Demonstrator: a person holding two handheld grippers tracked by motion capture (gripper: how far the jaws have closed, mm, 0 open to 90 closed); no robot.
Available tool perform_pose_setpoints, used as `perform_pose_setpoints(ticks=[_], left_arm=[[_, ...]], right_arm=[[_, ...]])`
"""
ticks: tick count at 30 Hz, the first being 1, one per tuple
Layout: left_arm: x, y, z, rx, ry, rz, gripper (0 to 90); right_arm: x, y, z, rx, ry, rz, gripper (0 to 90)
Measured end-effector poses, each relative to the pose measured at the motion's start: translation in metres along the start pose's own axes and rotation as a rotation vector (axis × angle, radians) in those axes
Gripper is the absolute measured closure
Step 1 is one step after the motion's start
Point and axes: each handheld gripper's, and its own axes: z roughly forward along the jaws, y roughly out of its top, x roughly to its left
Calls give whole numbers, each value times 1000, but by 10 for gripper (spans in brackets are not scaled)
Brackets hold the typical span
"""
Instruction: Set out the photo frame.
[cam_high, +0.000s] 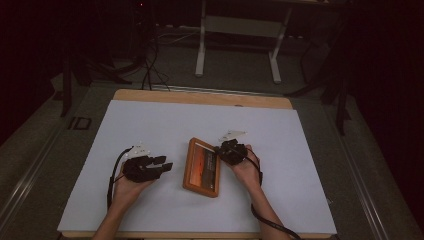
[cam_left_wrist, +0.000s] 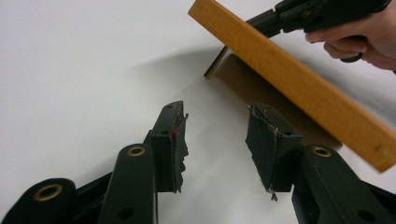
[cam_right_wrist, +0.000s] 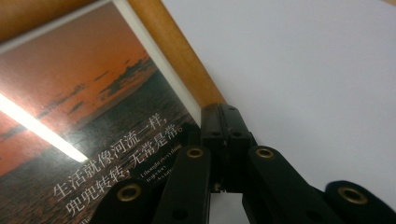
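One white table top (cam_high: 150, 125) carries one wooden picture frame (cam_high: 201, 167) near its middle, tilted up on its stand. Two grippers work here: the right gripper (cam_high: 224, 149) has its jaws clamped on the frame's edge, and the left gripper (cam_high: 162, 163) sits just beside the frame, jaws parted around nothing.
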Motion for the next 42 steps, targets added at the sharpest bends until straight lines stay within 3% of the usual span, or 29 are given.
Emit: perform_pose_setpoints(ticks=[14,19,21,22,31,33,37,42], left_arm=[[-7,7,-2,5,-14,-40,482],[-15,11,-2,9,-16,-30,416],[-16,12,-2,6,-31,-44,398],[-18,14,-3,-2,-58,-57,389],[-28,19,-1,7,-114,-82,359],[-30,20,1,11,-144,-91,361],[-37,21,5,20,-162,-100,350],[-43,23,9,33,-154,-114,284]], right_arm=[[-3,-4,1,-8,8,23,900],[-3,-4,1,-10,9,22,900],[-3,-4,1,-10,8,21,900],[-2,-4,1,-12,7,22,900],[-1,-5,1,-16,-1,15,900],[-1,-5,1,-15,-4,12,900],[-1,-5,1,-17,-4,11,900],[-1,-5,1,-18,-4,11,900]])
